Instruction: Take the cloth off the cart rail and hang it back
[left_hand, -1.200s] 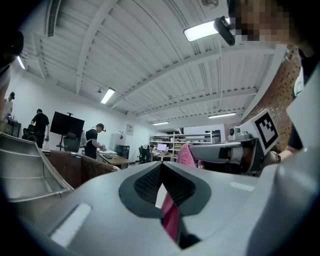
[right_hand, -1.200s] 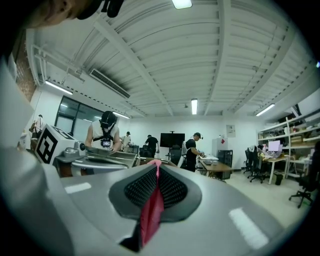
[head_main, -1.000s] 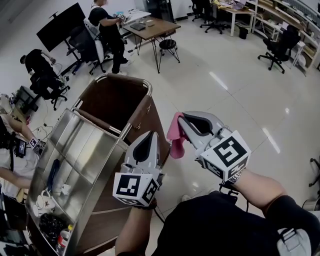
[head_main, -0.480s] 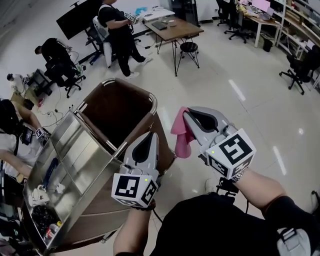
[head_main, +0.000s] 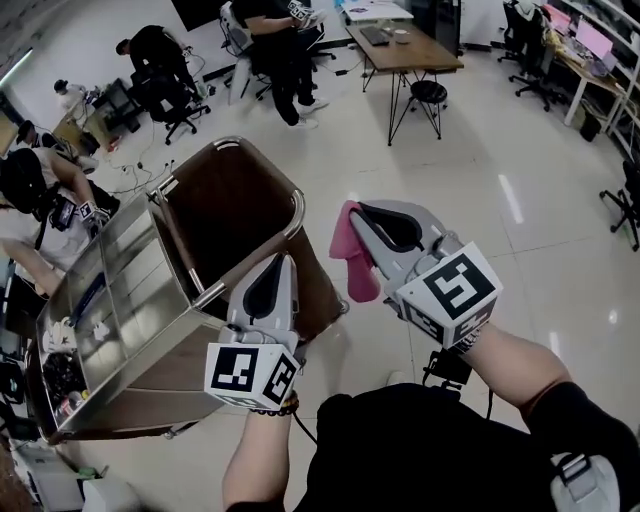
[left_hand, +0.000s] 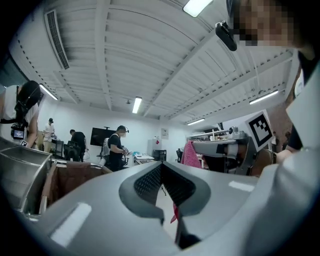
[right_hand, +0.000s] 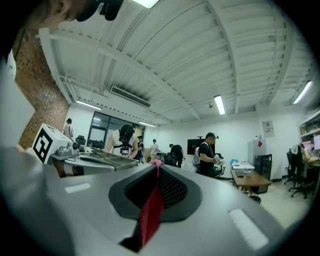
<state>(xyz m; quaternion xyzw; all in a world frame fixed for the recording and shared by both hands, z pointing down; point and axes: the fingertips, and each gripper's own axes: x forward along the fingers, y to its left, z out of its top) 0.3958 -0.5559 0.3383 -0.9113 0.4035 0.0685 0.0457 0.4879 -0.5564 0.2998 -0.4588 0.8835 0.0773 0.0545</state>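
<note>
Glossy office floor spreads under the cart (head_main: 130, 300), with people at desks toward twelve o'clock. Right gripper (head_main: 351, 209) is clamped on the top edge of the pink cloth (head_main: 353, 258), which hangs straight down, clear of everything. The rail (head_main: 300, 203) lies just at its nine o'clock, so I'd say a short sideways carry. Left gripper (head_main: 285, 260), pinched shut and empty, sits nearer the rail.

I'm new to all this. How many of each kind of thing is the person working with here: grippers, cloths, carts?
Hand-held grippers: 2, the left hand-held gripper and the right hand-held gripper
pink cloth: 1
cart: 1
Total: 4
</note>
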